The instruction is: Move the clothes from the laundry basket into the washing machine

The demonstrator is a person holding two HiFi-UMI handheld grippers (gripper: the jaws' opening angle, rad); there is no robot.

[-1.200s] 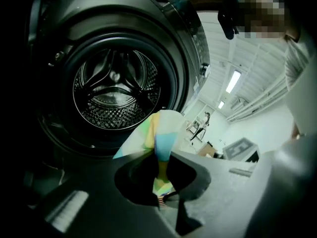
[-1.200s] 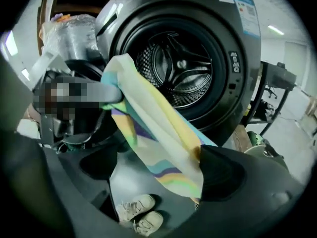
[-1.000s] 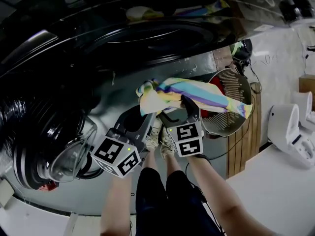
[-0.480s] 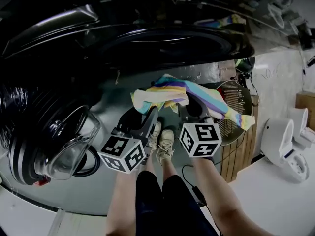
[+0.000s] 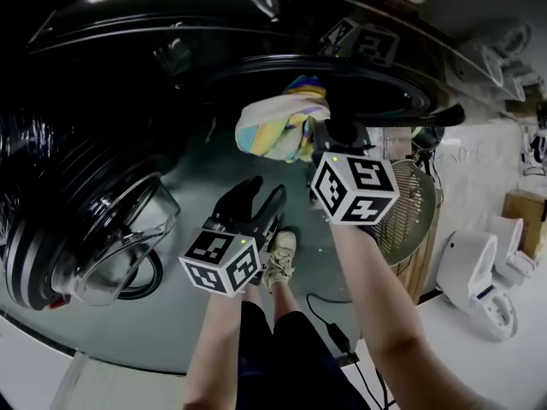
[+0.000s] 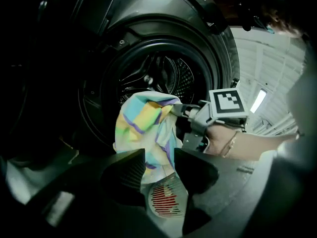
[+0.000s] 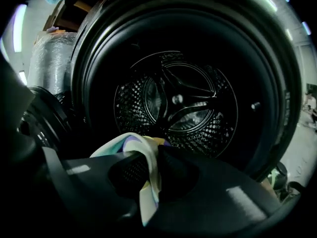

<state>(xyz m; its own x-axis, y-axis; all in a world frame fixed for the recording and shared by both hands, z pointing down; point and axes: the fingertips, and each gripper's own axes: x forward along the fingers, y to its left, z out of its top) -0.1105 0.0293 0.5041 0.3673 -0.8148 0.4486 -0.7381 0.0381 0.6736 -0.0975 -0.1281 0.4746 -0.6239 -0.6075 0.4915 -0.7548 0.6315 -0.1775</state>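
Observation:
A pastel striped cloth (image 5: 282, 126) hangs bunched at the mouth of the washing machine drum (image 5: 376, 88). My right gripper (image 5: 329, 133) is shut on it. In the right gripper view the cloth (image 7: 143, 150) is pinched between the jaws of the right gripper (image 7: 152, 155), just in front of the perforated drum (image 7: 178, 103). My left gripper (image 5: 256, 193) stays lower, open and empty. In the left gripper view the left gripper (image 6: 159, 155) has a gap between its jaws, the cloth (image 6: 143, 125) hangs beyond them, and the round laundry basket (image 6: 166, 202) lies below.
The machine's glass door (image 5: 111, 246) stands swung open at the left. The wire laundry basket (image 5: 406, 203) sits on the floor at the right, next to a wooden panel. The person's legs and shoes (image 5: 278, 259) are below the grippers. White appliances (image 5: 479, 272) stand at the far right.
My right gripper has carried the striped cloth up from over the basket to the drum's mouth. The cloth has bunched up, and the left gripper now hangs apart below it.

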